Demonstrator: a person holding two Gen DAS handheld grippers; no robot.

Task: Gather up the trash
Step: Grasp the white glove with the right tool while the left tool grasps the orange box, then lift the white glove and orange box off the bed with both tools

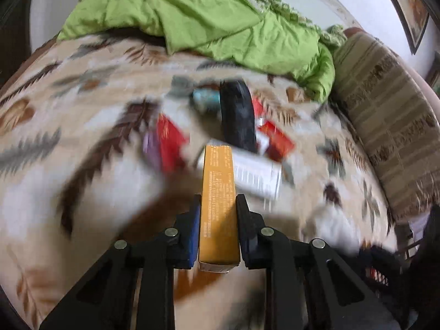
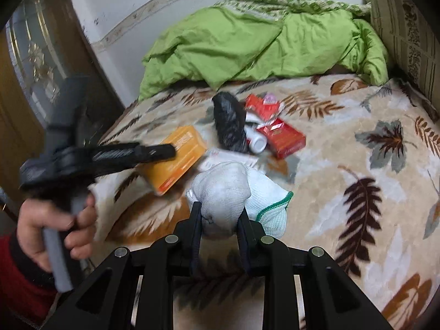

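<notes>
My left gripper [image 1: 217,206] is shut on an orange box [image 1: 218,200] and holds it above the leaf-patterned bedspread [image 1: 82,165]; the same box [image 2: 178,156] and the left gripper [image 2: 165,151] show at the left of the right wrist view. My right gripper [image 2: 220,214] is shut on a white sock [image 2: 222,192] with a green-edged cuff. Ahead on the bed lie a black bag [image 2: 229,122], red packets [image 2: 283,137], a small white bottle [image 2: 257,141] and a white printed box [image 1: 255,176]. The left wrist view is blurred.
A crumpled green quilt [image 2: 247,44] lies at the back of the bed. A striped patterned pillow [image 1: 385,126] stands at the right. A white wall [image 2: 123,0] and a dark wooden door frame [image 2: 90,55] are at the left. A dark basket [image 1: 385,264] sits at the bed's right edge.
</notes>
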